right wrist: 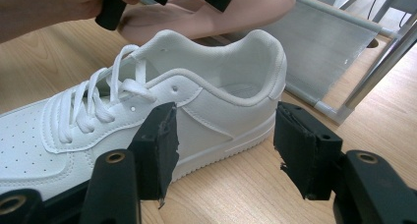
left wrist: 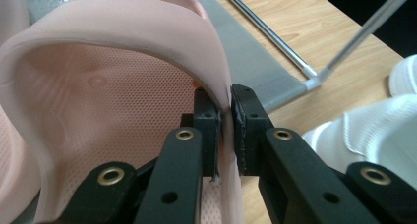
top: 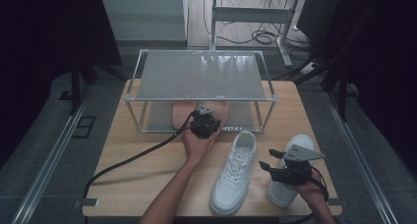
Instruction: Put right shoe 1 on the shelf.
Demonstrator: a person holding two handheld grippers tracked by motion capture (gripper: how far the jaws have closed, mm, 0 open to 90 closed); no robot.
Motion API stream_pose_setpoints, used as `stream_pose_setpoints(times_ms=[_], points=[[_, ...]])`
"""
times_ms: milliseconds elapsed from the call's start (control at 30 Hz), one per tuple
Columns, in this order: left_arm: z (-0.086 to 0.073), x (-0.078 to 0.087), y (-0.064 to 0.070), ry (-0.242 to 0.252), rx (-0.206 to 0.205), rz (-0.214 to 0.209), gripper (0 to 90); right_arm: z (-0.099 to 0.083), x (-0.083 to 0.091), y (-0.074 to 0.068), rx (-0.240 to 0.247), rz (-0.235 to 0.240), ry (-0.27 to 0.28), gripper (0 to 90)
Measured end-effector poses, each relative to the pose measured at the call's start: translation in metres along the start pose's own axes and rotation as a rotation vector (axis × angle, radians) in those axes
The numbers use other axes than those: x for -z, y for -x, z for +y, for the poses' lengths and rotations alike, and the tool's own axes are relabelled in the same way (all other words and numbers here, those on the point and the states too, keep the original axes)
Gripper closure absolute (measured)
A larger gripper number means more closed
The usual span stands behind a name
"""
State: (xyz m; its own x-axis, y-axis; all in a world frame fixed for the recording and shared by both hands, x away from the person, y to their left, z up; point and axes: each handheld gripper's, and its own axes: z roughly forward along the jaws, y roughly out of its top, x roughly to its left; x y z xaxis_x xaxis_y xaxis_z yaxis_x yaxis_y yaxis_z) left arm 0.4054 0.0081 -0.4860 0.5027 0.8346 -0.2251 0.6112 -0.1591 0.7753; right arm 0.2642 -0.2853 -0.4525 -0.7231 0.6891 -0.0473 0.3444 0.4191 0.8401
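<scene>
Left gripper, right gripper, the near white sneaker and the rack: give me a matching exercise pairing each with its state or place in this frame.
Things:
1. left gripper
2. right gripper
3. white sneaker
4. metal rack

States or places:
A. lying on the wooden table between the two hands
B. jaws apart, holding nothing
C. standing at the far side of the table
D. clamped on the edge of a pink slipper

Pairs: 1-D, 2-B, 3-A, 4-C
</scene>
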Motion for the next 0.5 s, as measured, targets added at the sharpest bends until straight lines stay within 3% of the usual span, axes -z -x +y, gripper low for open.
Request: stream_pose_setpoints(times_ms=[400,500], points=[[0.001,-0.031,-0.01,-0.004,0.022,0.036,81.1,-0.001,0.001,0.002,-0.006,-0.008,-0.002,42.7],[0.002,-0.031,-0.01,-0.003,0.023,0.044,75.3,-0.001,0.001,0.002,-0.006,-0.007,-0.001,42.6]])
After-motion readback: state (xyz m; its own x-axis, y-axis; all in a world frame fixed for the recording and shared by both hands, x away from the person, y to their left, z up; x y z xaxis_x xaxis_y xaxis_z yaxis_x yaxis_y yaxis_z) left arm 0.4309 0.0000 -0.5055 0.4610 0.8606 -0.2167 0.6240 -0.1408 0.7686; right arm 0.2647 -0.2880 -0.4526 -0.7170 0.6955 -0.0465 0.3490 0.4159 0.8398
